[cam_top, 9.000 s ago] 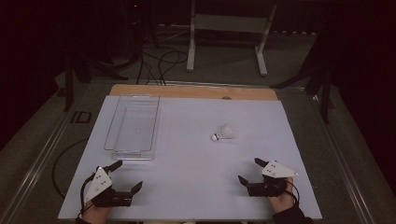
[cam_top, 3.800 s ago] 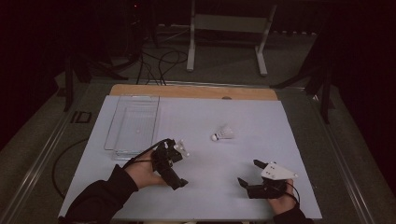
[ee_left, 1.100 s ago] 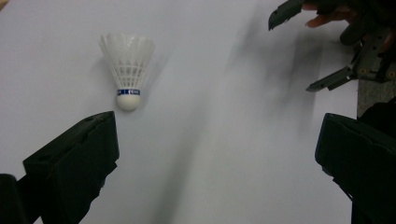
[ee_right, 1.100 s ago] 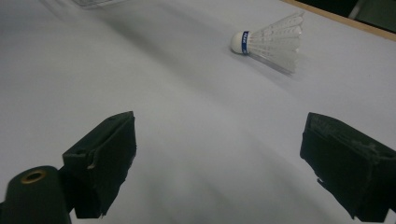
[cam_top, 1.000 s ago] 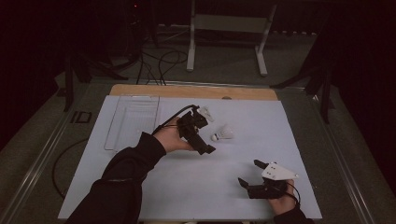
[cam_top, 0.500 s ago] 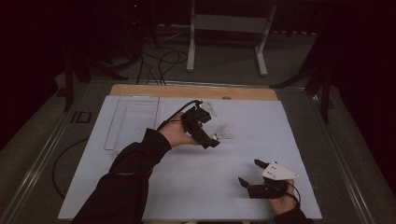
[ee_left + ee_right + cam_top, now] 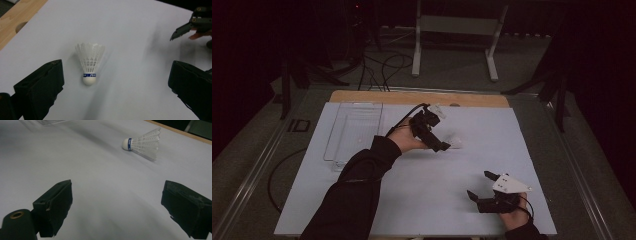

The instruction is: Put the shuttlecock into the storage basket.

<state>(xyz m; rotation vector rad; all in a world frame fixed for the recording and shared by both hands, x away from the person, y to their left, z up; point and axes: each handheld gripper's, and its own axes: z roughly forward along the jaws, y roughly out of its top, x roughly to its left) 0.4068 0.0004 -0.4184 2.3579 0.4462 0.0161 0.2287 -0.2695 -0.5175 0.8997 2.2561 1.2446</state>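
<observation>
Left gripper over table centre, jaws spread wide, nothing pinched. Shuttlecock lies on white table surface ahead of jaws, nearer one jaw, cork toward camera, not touching. Right gripper rests near table front edge, jaws spread, empty. Clear tray at left, well apart.

A clear plastic tray lies on the left part of the white tabletop, near its far edge. A strip of bare wood runs along that far edge. Beyond it, on the grey floor, stand a white metal frame and loose black cables. A small dark square object lies just left of the tabletop.
</observation>
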